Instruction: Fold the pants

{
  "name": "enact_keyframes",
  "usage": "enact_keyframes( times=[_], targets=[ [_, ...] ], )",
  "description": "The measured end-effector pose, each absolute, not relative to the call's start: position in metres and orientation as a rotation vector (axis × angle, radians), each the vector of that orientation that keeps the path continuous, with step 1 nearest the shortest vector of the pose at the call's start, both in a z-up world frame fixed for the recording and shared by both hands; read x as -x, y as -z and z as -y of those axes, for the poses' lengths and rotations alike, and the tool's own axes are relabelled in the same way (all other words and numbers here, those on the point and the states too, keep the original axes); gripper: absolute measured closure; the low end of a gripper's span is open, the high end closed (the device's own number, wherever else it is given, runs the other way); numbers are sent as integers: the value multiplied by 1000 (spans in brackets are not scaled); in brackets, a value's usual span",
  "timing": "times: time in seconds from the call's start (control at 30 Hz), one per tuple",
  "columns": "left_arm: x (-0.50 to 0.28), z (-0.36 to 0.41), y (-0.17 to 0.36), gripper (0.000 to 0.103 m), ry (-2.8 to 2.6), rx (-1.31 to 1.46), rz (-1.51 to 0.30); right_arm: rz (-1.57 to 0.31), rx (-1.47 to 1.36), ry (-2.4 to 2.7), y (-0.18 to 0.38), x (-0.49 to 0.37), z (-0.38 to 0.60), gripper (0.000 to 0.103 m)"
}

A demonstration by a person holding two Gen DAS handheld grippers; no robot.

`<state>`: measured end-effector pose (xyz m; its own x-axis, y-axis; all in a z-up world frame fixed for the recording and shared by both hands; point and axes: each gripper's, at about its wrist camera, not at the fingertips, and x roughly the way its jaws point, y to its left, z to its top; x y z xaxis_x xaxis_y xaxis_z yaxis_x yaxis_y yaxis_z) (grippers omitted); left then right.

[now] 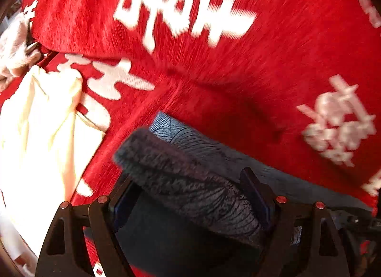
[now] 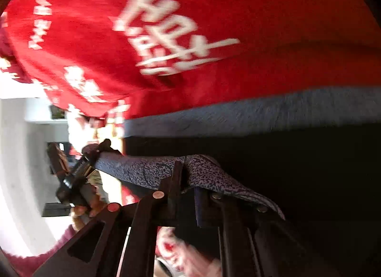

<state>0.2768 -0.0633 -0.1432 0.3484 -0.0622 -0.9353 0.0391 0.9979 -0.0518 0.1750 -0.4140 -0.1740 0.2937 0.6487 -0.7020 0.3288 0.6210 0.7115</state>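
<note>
The pants point(image 1: 190, 181) are dark blue-grey with a fine black line pattern. They lie over a red blanket point(image 1: 214, 67) with white characters. My left gripper point(image 1: 190, 196) has a thick rolled band of the pants between its fingers, which stand apart around it. In the right wrist view my right gripper point(image 2: 184, 181) is shut on an edge of the pants point(image 2: 147, 167), stretched taut toward the left gripper point(image 2: 78, 172) at the far end. A further stretch of the pants point(image 2: 262, 110) runs across the blanket point(image 2: 238, 26). Both views are motion-blurred.
A cream cloth point(image 1: 40, 134) lies on the blanket at the left, with a pale pink fabric point(image 1: 12, 48) beyond it. In the right wrist view a bright white wall or floor point(image 2: 19, 157) shows at the left, past the blanket's edge.
</note>
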Motion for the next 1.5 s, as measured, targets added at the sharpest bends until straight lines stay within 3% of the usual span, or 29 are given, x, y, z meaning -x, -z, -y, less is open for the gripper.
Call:
enact_keyframes(
  times=[0.1, 0.13, 0.17, 0.2, 0.23, 0.27, 0.33, 0.4, 0.43, 0.47, 0.67, 0.7, 0.77, 0.9, 1.03, 1.07, 1.33, 1.5],
  targets=[
    [-279, 59, 144, 20, 36, 32, -1226, -1358, -967, -228, 194, -198, 422, 90],
    [-276, 55, 135, 20, 43, 32, -1213, -1365, -977, -235, 189, -198, 423, 80],
    [-271, 53, 126, 20, 44, 13, -1200, -1357, -969, -252, 181, -199, 422, 58],
    [-263, 50, 112, 20, 47, -25, -1181, -1343, -940, -269, 171, -197, 420, 42],
    [-258, 50, 104, 20, 54, -54, -1171, -1327, -887, -276, 154, -193, 417, 18],
    [-252, 50, 95, 20, 61, -76, -1165, -1302, -820, -271, 132, -186, 412, 16],
    [-240, 50, 84, 20, 77, -77, -1167, -1265, -748, -297, 105, -177, 399, 19],
    [-231, 56, 82, 20, 93, -82, -1181, -1261, -686, -347, 88, -167, 380, 36],
    [-228, 61, 89, 20, 103, -90, -1190, -1282, -643, -365, 89, -167, 369, 50],
    [-229, 67, 99, 20, 105, -102, -1207, -1308, -596, -384, 93, -169, 356, 55],
    [-252, 100, 165, 19, 56, -189, -1253, -1412, -311, -311, 153, -208, 319, 59],
    [-258, 101, 170, 16, 39, -185, -1239, -1425, -297, -274, 162, -214, 326, 62],
    [-259, 105, 166, 16, 22, -188, -1234, -1415, -428, -265, 168, -217, 350, 78],
    [-232, 111, 135, 16, 29, -199, -1235, -1394, -546, -221, 148, -205, 377, 74],
    [-185, 119, 111, 16, 63, -186, -1268, -1374, -513, -224, 118, -168, 383, 41],
    [-173, 123, 107, 16, 66, -195, -1278, -1371, -507, -212, 110, -154, 384, 39],
    [-77, 140, 94, 16, 111, -193, -1317, -1443, -396, -179, 87, -81, 366, 39],
    [-41, 140, 89, 16, 109, -207, -1324, -1546, -340, -207, 101, -54, 357, 39]
  ],
)
